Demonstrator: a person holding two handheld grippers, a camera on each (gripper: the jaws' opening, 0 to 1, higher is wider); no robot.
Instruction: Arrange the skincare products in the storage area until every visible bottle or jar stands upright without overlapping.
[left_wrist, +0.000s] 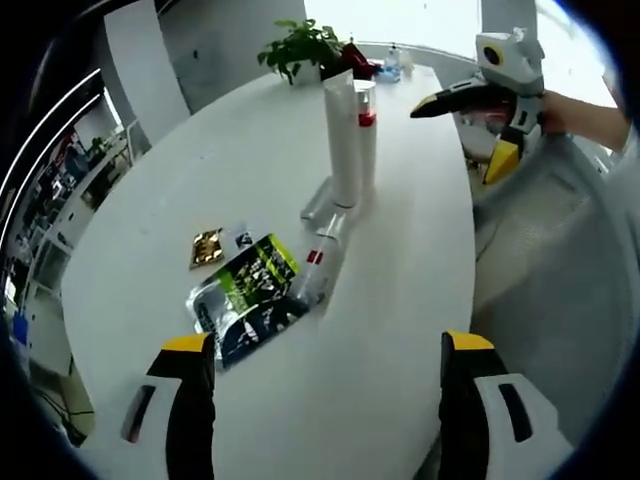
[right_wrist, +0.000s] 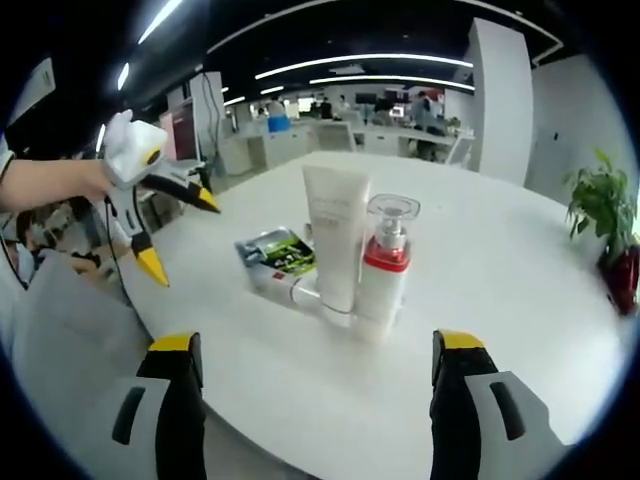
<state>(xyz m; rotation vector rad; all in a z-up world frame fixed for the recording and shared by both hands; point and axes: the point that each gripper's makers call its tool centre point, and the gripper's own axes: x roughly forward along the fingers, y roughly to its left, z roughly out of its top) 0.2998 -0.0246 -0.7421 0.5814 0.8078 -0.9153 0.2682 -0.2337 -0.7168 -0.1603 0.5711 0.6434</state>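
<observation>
Two already upright at mid-surface: tube and pump bottle, side by side and touching or nearly so, apparently set there as the start of a neat row. Not yet upright, just near of that pair: a small clear bottle with a red band, flat on its side and leaning on the edge of a green packet. At the tube's foot, another clear piece, too blurred to name. Left of the packet, apart from it, a gold sachet, flat. Far off by the surface's edge, a plant, well clear of the work.

Left gripper: fingers spread wide, nothing between them, poised over the near edge and pointed toward the lying bottle, probably to line up a pick. Right gripper: fingers just as wide, empty, facing tube and pump bottle from the opposite side, off the surface's rim, seemingly held out of the way to leave room.

Judged partly done. Next, most likely: close on the lying bottle and stand it beside the pair without touching either. Risks: a round, clear body prone to rolling or slipping; the packet underneath apt to drag along; two tall, narrow uprights easy to topple with wide fingers passing close.
</observation>
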